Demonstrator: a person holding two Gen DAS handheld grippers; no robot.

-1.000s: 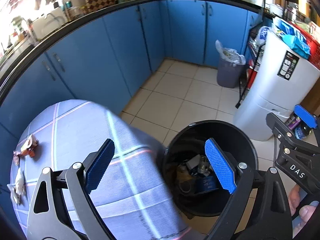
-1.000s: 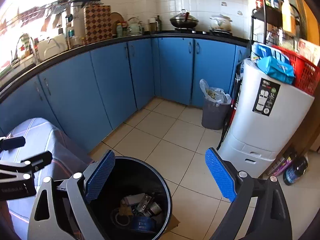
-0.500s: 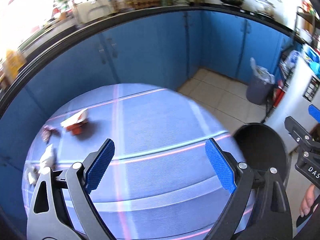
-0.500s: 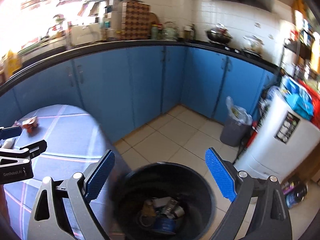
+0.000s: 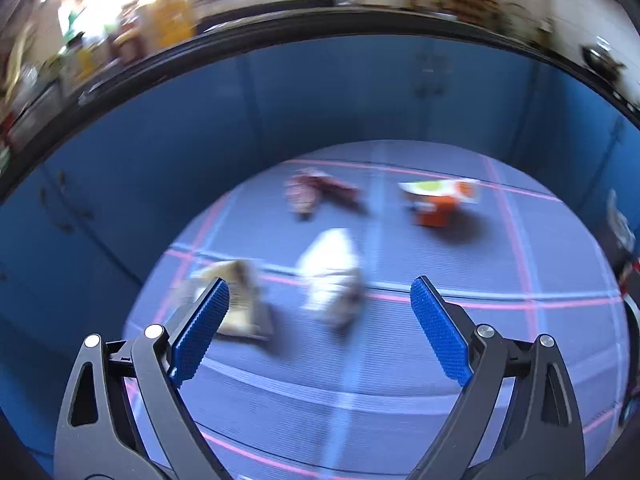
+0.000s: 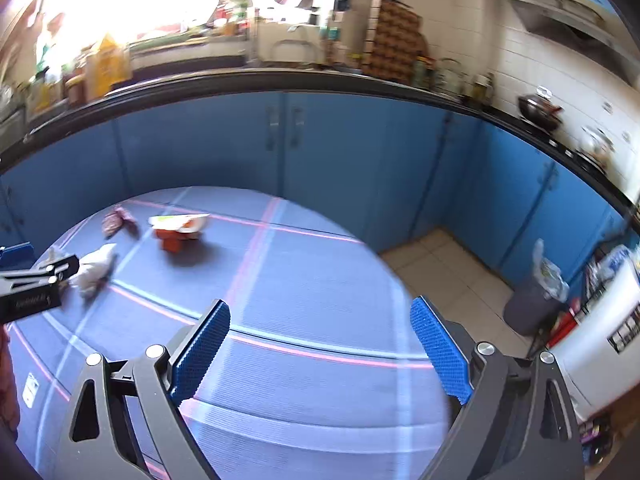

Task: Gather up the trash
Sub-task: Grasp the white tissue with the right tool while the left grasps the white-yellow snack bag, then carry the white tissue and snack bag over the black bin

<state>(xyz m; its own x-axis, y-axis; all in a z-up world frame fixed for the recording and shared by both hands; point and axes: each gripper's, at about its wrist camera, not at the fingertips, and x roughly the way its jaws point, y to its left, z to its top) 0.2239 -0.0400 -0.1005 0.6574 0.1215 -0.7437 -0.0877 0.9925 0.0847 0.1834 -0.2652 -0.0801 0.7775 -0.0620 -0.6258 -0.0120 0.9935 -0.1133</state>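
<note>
Several pieces of trash lie on a round table under a blue cloth with pink and white lines. In the blurred left wrist view they are a white crumpled tissue, a beige wrapper, a dark red wrapper and an orange cup with a peeled lid. My left gripper hovers open above the tissue, holding nothing. My right gripper is open over bare cloth, right of the orange cup, the tissue and the red wrapper. The left gripper shows at that view's left edge.
Blue cabinets under a black counter curve close behind the table. On the tiled floor at the right stand a grey bin with a bag and a white appliance.
Both views have swung left, away from the black bin and onto the table. The bin has left both views, and the trash pieces now lie right ahead of the left gripper. Both jaws stayed wide.
</note>
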